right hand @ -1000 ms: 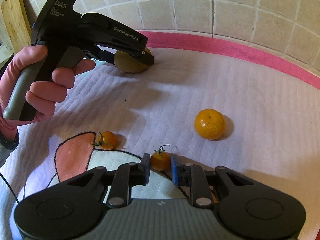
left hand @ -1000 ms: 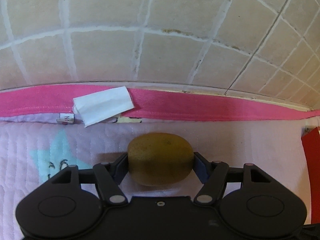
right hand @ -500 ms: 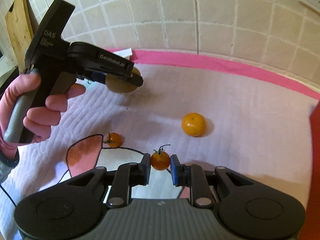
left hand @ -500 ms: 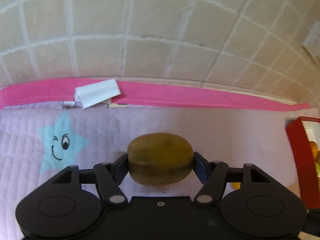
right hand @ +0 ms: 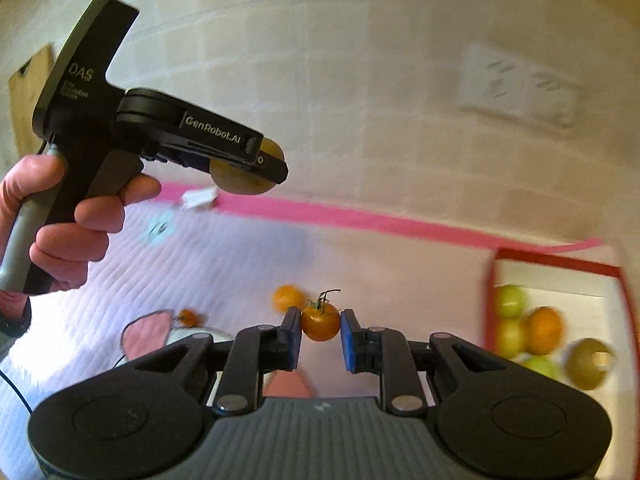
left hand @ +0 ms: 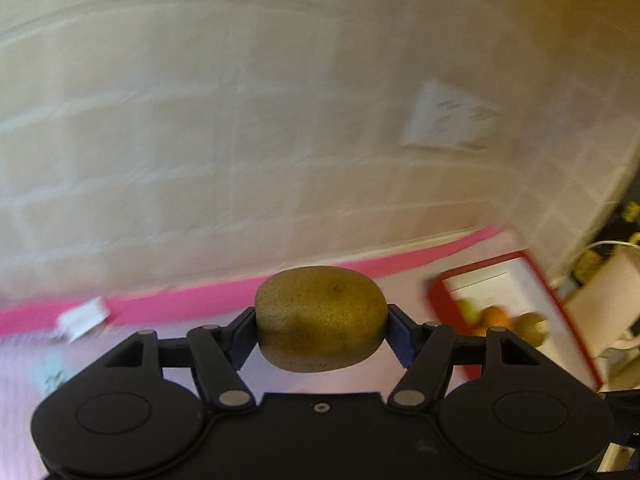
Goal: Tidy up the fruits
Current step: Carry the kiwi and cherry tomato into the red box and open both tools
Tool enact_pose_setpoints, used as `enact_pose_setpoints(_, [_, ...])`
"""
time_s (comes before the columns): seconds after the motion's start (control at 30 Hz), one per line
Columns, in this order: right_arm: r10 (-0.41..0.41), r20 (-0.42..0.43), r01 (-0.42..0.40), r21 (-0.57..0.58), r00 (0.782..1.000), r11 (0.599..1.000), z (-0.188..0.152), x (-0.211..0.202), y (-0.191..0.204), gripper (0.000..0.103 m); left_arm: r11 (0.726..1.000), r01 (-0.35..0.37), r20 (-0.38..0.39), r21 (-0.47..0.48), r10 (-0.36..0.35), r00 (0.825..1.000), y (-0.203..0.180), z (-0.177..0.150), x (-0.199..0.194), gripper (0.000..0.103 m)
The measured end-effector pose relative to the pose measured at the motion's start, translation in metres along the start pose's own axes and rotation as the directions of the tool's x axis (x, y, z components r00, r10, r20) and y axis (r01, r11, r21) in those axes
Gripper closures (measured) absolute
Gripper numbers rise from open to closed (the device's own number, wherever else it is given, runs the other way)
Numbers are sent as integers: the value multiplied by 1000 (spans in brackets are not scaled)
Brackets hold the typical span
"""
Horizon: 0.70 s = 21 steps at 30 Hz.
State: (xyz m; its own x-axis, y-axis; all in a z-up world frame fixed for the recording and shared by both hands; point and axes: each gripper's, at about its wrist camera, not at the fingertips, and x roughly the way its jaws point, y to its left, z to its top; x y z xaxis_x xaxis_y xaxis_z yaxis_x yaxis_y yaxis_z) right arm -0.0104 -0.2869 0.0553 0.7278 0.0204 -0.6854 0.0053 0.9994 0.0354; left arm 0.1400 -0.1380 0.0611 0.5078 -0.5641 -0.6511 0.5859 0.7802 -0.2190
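Your left hand-held gripper [left hand: 321, 330]: clamped on the kiwi [left hand: 321, 318], held above the quilt | your right hand-held gripper [right hand: 320, 334]: clamped on a cherry tomato [right hand: 320, 320] | red tray [right hand: 558, 258]: holds other fruit, at right.

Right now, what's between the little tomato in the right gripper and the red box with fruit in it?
Only bare quilted mat. In the right wrist view nothing lies between the held tomato and the red box.

Brown kiwi [left hand: 320, 318] clamped aloft; stemmed orange tomato [right hand: 320, 322] likewise; mandarin [right hand: 287, 297], blurred, on mat.
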Motion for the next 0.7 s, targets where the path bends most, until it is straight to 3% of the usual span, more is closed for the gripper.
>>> enact_pose_setpoints(0.2, [-169, 63, 162, 107, 984, 981, 2, -52, -71, 80, 984, 138, 19, 116, -142, 990, -90, 39, 16, 24])
enact_pose_setpoints(0.43, [-326, 7, 307, 316, 945, 898, -21, -69, -171, 80, 942, 276, -91, 190, -263, 961, -183, 61, 83, 24])
enact_pose_setpoints(0.53, [-347, -46, 339, 375, 937, 863, -34, -60, -206, 80, 928, 325, -167, 181, -296, 940, -207, 60, 126, 24])
enact_pose_setpoints(0.7, [-304, -146, 337, 426, 942, 840, -62, -20, -233, 80, 923, 352, -256, 154, -307, 917, -235, 47, 193, 24])
